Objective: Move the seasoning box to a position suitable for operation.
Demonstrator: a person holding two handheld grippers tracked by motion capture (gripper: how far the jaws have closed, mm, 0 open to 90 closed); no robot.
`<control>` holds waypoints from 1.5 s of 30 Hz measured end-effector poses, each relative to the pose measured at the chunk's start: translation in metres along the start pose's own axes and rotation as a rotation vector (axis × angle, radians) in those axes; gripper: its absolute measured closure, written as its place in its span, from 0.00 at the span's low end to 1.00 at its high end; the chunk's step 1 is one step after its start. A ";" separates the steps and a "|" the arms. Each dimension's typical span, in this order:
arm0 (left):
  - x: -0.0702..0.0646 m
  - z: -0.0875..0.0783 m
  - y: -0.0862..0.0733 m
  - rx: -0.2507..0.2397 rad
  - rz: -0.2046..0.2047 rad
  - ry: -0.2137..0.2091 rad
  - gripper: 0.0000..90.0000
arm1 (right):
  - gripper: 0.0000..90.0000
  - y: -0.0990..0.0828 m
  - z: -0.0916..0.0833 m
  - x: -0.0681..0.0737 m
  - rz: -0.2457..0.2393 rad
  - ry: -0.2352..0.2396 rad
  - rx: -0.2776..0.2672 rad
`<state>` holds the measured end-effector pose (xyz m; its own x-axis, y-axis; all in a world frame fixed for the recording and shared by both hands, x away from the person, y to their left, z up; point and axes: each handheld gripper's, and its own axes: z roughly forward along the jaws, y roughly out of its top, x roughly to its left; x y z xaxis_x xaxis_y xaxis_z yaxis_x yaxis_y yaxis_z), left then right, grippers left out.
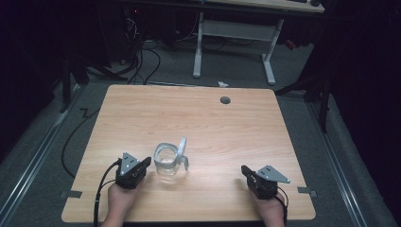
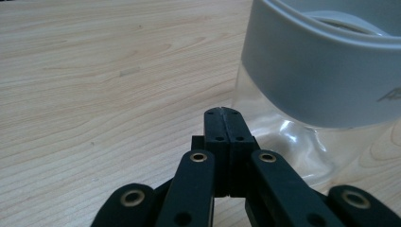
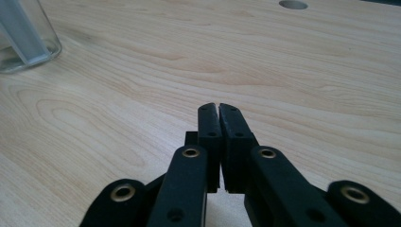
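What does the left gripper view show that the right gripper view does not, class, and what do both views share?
Left gripper view alone: the clear jar's wide grey band, close up and just right of the shut left gripper.

Right gripper view alone: the round hole in the far tabletop, and the shut right gripper with bare wood ahead.

Both: the wooden table, black fingers pressed together, and some of the jar's glass.

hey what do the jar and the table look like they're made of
Jar: clear body, probably glass or hard plastic, since the wood grain shows through its glossy base; its matte grey collar looks like plastic or silicone. Table: light wood or wood-look laminate, smooth, with printed-looking grain.
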<state>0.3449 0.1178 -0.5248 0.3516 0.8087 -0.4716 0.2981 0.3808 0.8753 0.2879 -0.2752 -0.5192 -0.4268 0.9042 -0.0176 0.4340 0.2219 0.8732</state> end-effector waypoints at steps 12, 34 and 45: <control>-0.008 -0.002 -0.006 0.017 0.020 -0.032 1.00 | 0.99 -0.001 0.001 0.000 -0.003 -0.001 -0.004; -0.046 -0.017 -0.025 0.065 0.043 -0.141 1.00 | 0.97 0.004 0.005 0.007 0.005 -0.022 0.040; -0.070 -0.011 -0.037 0.098 0.047 -0.206 0.99 | 0.93 0.002 0.002 0.003 0.027 -0.016 0.014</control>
<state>0.2989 0.0517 -0.5230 0.5377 0.7124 -0.4510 0.3585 0.2910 0.8870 0.2891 -0.2712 -0.5184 -0.4023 0.9155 -0.0014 0.4563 0.2018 0.8667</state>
